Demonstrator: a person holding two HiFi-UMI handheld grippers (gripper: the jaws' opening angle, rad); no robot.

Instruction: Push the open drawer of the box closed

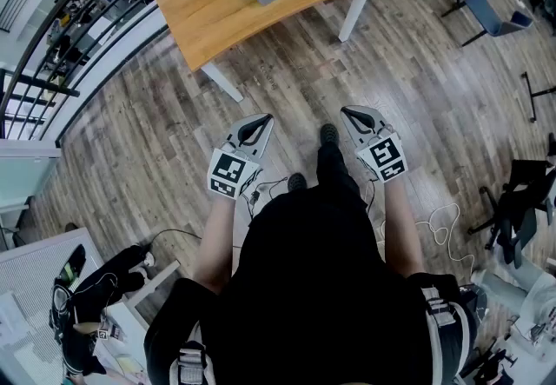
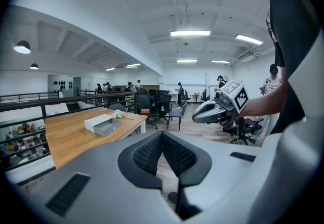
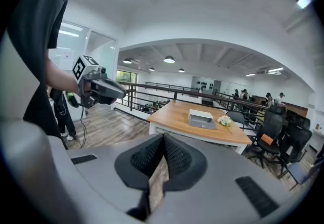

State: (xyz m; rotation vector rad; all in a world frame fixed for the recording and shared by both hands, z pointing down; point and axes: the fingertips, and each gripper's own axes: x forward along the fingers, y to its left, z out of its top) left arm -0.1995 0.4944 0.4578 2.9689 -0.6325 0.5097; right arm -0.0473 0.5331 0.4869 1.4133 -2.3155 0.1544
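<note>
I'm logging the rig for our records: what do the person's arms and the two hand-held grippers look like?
Both the left hand-held gripper and the right hand-held gripper have smooth light-grey shells, black ribbed pads and a white cube with black square markers. The person wears a black short-sleeved top.

I hold my left tongs (image 1: pixel 259 122) and my right tongs (image 1: pixel 354 116) level in front of my waist, side by side and well apart. My left forearm (image 1: pixel 217 240) and right forearm (image 1: pixel 398 231) are bare and stretched forward. Each pair of jaws is pressed together at the tips, with nothing between them.
</note>
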